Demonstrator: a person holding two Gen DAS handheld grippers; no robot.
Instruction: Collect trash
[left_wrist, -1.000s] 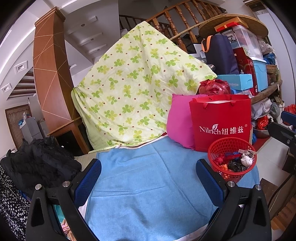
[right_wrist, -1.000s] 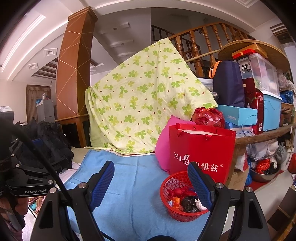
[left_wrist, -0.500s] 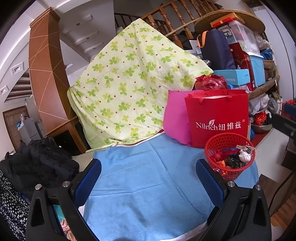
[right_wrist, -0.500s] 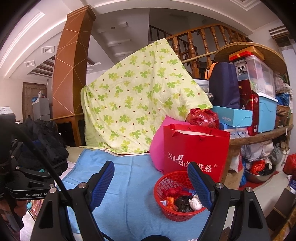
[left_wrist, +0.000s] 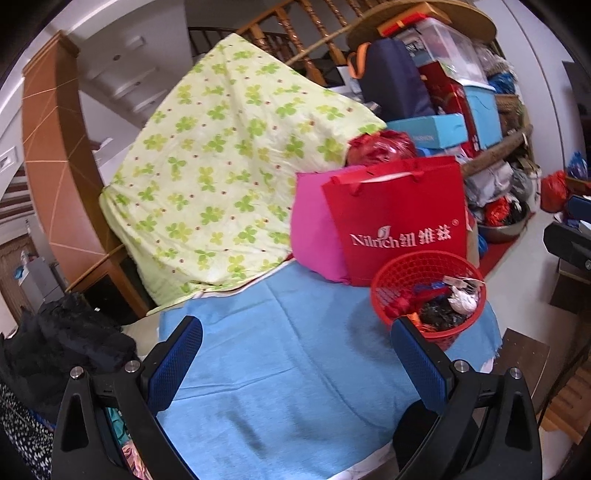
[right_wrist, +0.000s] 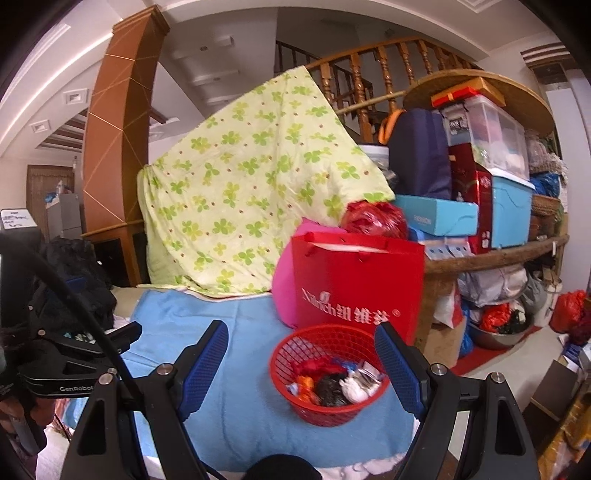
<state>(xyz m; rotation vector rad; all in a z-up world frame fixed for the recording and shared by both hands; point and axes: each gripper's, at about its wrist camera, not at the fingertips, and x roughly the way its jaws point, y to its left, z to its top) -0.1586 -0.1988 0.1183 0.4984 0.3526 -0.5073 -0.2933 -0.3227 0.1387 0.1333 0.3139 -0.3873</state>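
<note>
We're looking at a pretty cluttered room here: a blue towel (left_wrist: 295, 354) is covering the counter, a clover-print quilt (left_wrist: 229, 158) is draping off the stair railing behind it, and boxes and storage bins are piling up on the right. The red mesh basket (right_wrist: 325, 373) is sitting at the counter's right front corner, just in front of the red Nilrich gift bag (right_wrist: 358, 284), and it's already holding the trash (right_wrist: 336, 380): crumpled wrappers, something black, a white wad. We aren't spotting any loose trash on the towel itself.

Both tongs are hanging wide open with nothing in them, the left tongs (left_wrist: 295, 365) over the bare towel and the right tongs (right_wrist: 301, 363) framing the basket.

What we're worrying about: that basket is looking light and is sitting really near the towel's edge, so a clumsy bump or a one-sided pinch on the rim could be tipping it off the corner and dumping everything. The towel is also loose, so snagging it could be dragging the basket along. The gift bag behind is probably toppling easily too.
</note>
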